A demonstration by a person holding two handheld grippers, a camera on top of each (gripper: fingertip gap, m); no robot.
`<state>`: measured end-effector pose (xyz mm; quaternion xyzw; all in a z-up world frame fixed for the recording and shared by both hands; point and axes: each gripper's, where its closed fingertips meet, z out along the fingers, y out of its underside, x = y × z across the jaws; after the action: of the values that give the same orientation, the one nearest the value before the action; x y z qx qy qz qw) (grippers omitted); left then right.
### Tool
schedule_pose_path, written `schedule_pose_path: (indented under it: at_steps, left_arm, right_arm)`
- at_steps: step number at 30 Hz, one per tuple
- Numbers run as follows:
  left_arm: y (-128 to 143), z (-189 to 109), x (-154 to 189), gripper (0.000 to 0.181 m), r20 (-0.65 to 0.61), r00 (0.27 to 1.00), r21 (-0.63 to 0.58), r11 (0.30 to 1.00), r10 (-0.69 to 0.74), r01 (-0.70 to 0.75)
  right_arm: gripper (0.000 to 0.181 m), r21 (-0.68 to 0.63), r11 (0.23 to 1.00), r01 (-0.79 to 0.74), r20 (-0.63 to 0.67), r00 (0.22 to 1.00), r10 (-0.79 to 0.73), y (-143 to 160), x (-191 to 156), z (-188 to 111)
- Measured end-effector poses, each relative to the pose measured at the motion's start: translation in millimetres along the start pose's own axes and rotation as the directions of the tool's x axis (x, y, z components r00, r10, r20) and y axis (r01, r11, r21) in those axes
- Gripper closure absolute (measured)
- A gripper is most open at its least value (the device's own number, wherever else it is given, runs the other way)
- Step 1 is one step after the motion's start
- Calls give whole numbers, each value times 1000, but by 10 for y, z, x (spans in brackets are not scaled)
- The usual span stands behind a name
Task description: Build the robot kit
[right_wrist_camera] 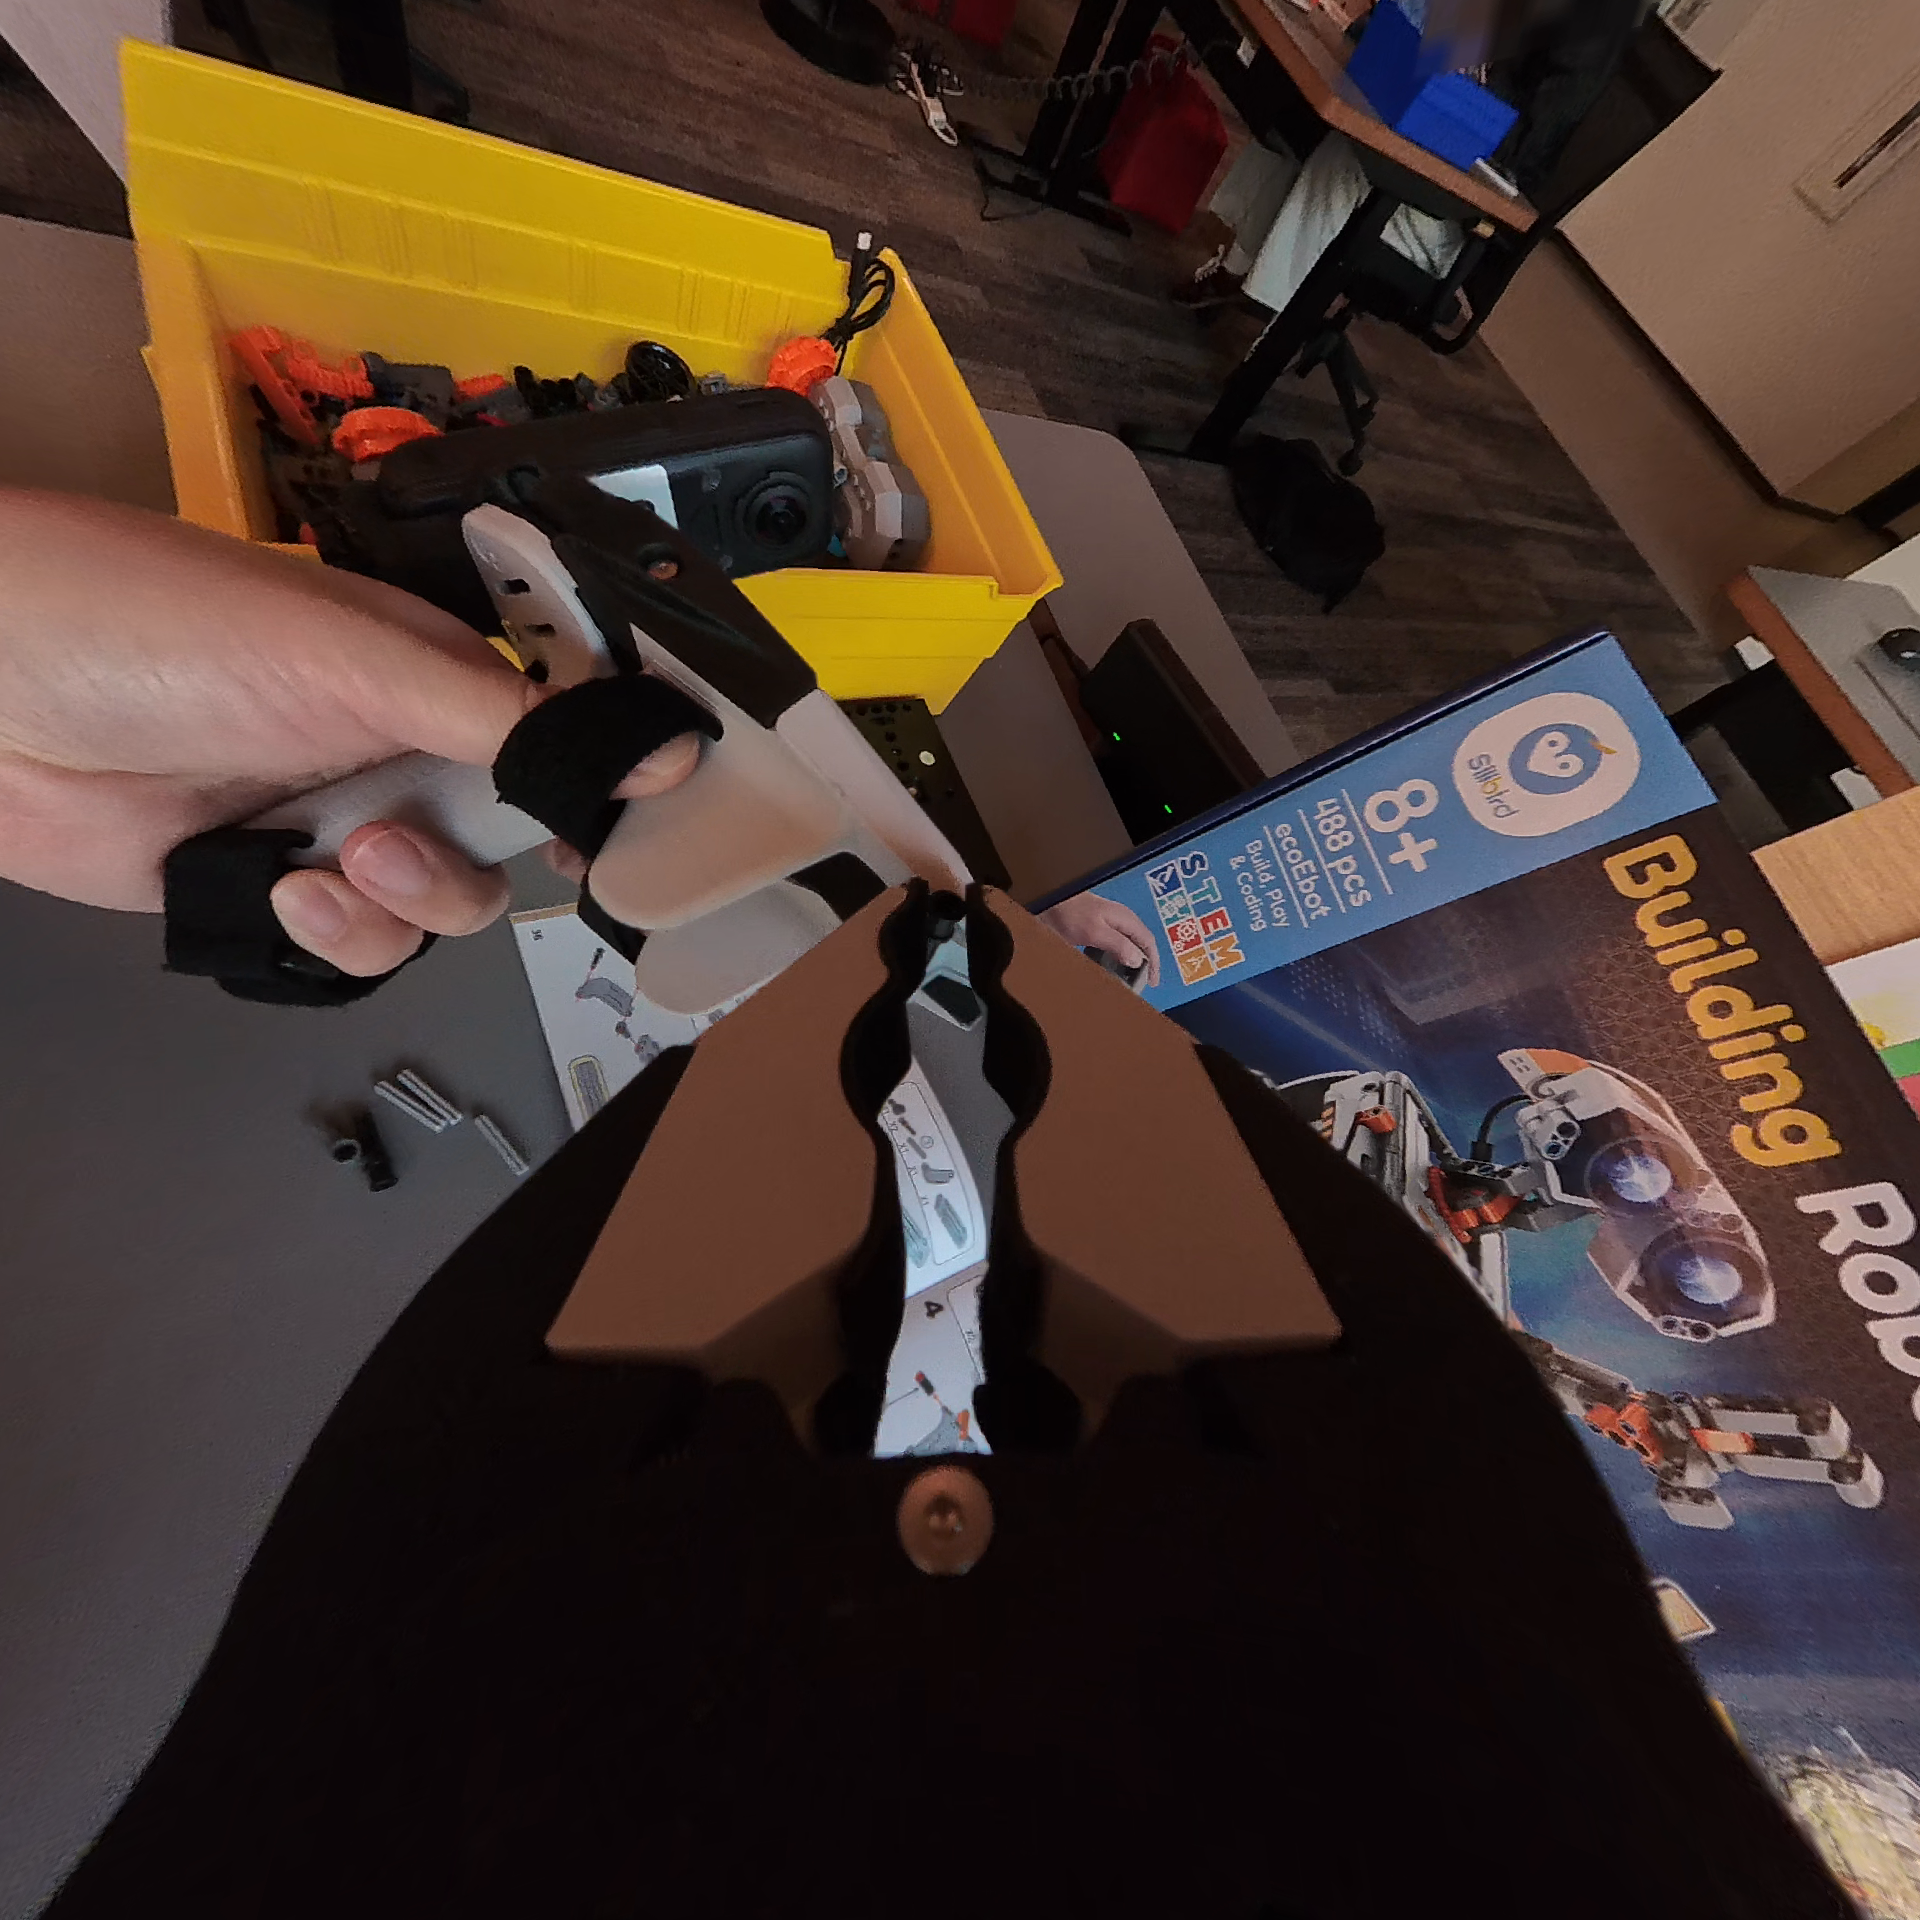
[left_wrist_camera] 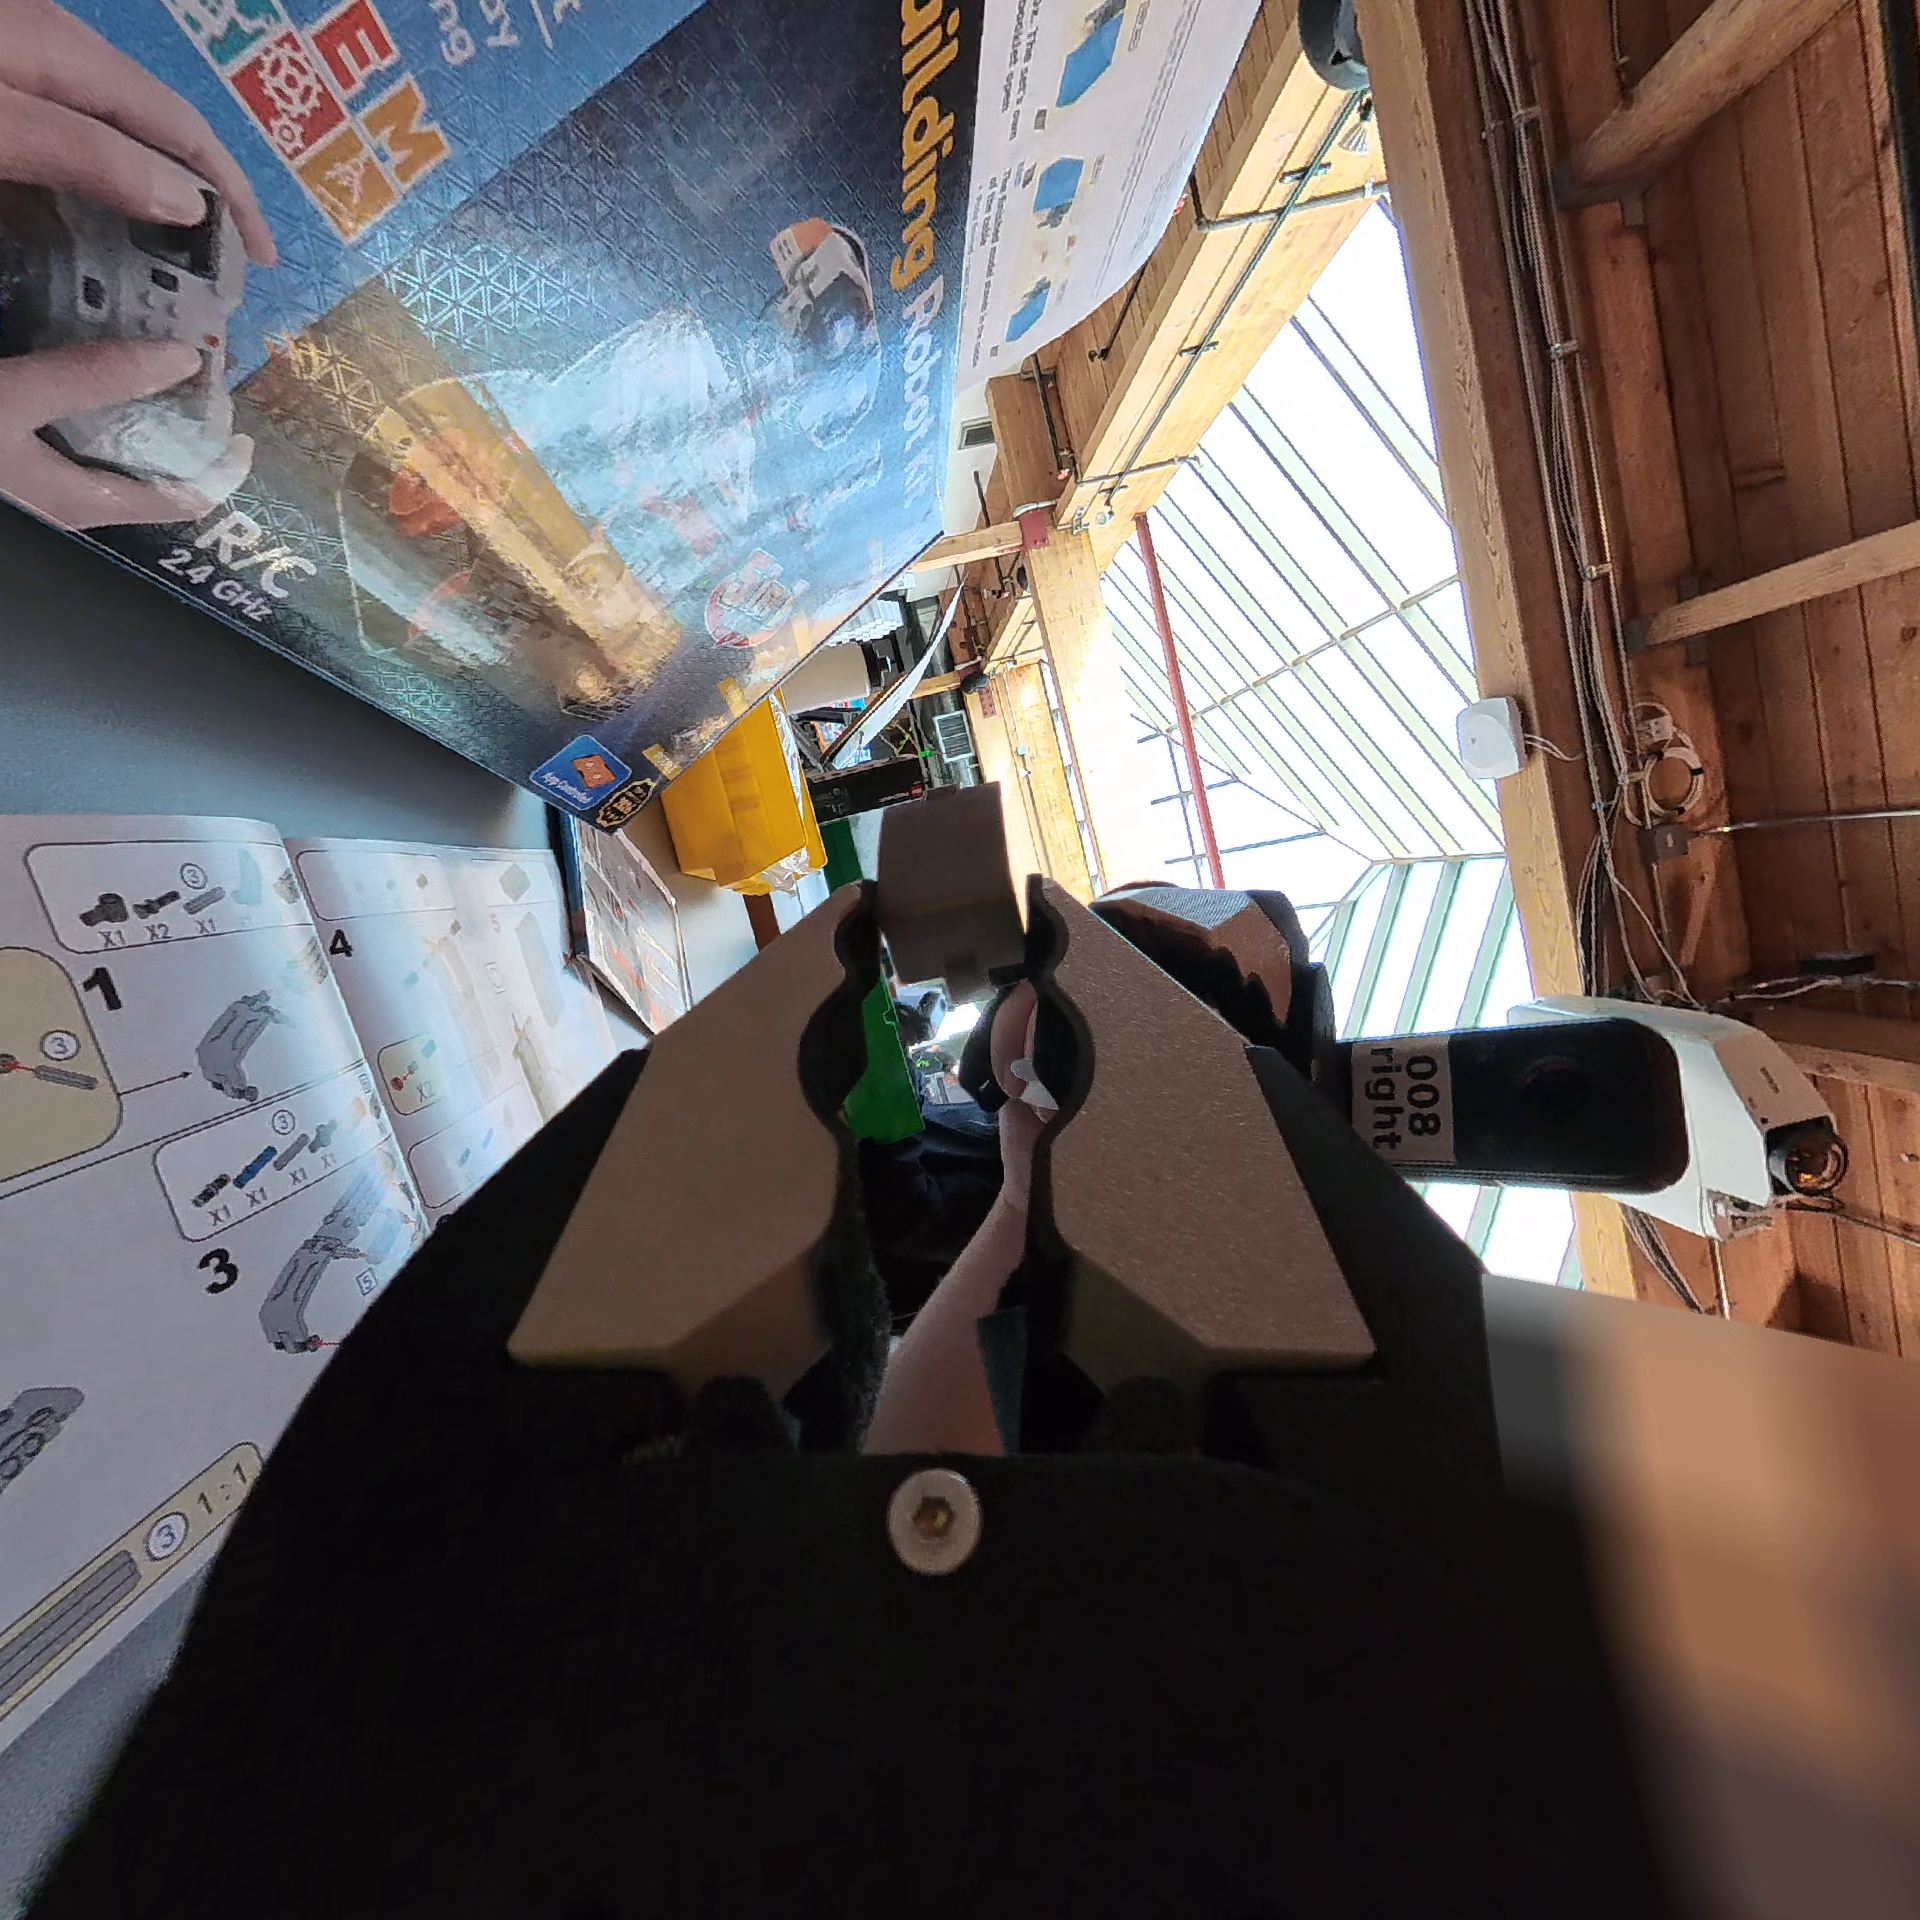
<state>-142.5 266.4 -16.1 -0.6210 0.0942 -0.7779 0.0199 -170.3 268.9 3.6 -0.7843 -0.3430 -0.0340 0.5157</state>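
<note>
Left gripper: tan fingers parted roughly halfway. A tan-grey block-shaped piece fills the gap at the tips, long axis pointing away from the camera along the fingers. Cannot tell whether it is clamped or only sits between them, nor whether it is a loose part or the other gripper's finger ends. The right view shows this gripper tilted down, held in a bare hand with black straps over two digits, its tips meeting the right gripper's.

Right gripper: fingers nearly closed, tips pinching a small black part above the bench. Part too small to read its axis.

Below both: open white instruction booklet, flat on the grey bench.

Left of the booklet in the right view: three short grey pins lying flat, roughly parallel, slanting upper left to lower right. A small black connector lies just beside them.

Large blue printed cardboard kit box lies flat on the right, long axis running away from the camera.

Yellow plastic bin stands at the far bench edge, behind the left gripper, holding orange, grey and black building parts.
</note>
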Motion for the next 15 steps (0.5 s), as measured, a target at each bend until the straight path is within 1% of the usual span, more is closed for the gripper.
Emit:
schedule_pose_path:
  at_steps: [10, 15]
  left_arm:
    - [-20, -10, -37, 156, -29, 997, 20, 997, -75, 76]
    - [-23, -14, -25, 156, -34, 996, 22, 996, -81, 82]
  right_arm:
    - [175, 14, 1000, -12, 4, 1000, 12, 27, 14, 42]
    - [175, 22, 1000, -14, 4, 1000, 14, 28, 14, 59]
